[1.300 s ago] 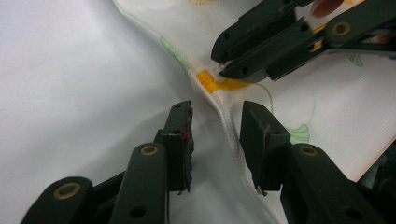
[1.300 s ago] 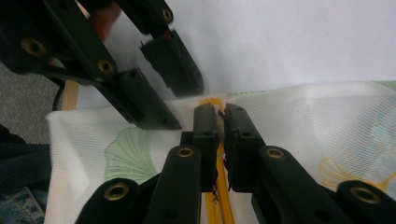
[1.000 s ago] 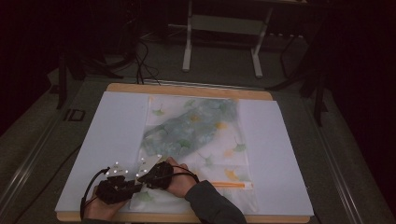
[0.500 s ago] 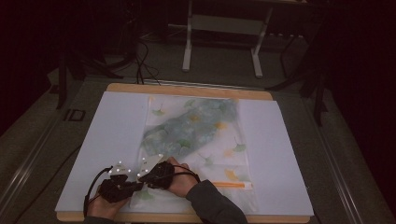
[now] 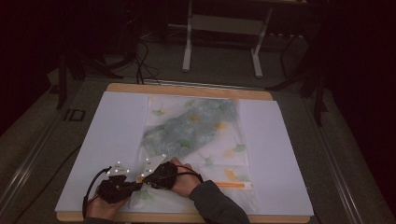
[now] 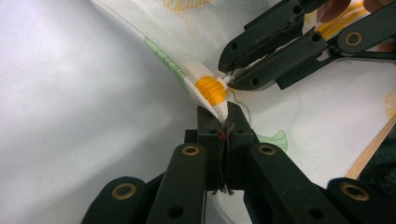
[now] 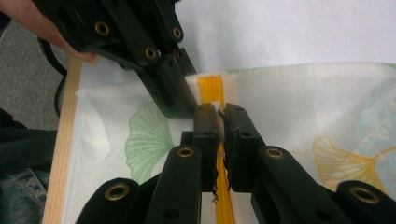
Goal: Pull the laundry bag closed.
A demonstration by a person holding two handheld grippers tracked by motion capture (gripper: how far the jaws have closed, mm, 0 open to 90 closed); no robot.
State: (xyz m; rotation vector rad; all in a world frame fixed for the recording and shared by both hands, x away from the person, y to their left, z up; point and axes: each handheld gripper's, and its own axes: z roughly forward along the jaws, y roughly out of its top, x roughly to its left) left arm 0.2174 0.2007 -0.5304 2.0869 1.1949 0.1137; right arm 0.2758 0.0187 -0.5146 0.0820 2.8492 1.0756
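Two grippers are seen at the near left corner of the ginkgo-print pouch [image 5: 196, 140] in the high view. The pouch lies flat on the white sheet [image 5: 107, 135] covering the table, its orange zipper [image 5: 233, 185] running along its near end. The left gripper [image 5: 132, 185] and the right gripper [image 5: 145, 177] meet tip to tip over that corner, each held in a hand.

In the left gripper view, the jaws of the left gripper [image 6: 223, 122] are clamped together on the pouch's [image 6: 299, 112] corner edge, just below the orange zipper end [image 6: 211, 91]. The right gripper [image 6: 229, 79] is pinched on a small white tab beside that zipper end.

In the right gripper view, the right gripper [image 7: 218, 122] is closed on the white tab at the zipper [image 7: 208, 91], with the left gripper [image 7: 180, 105] clamped on the pouch [image 7: 299, 102] just beside it.
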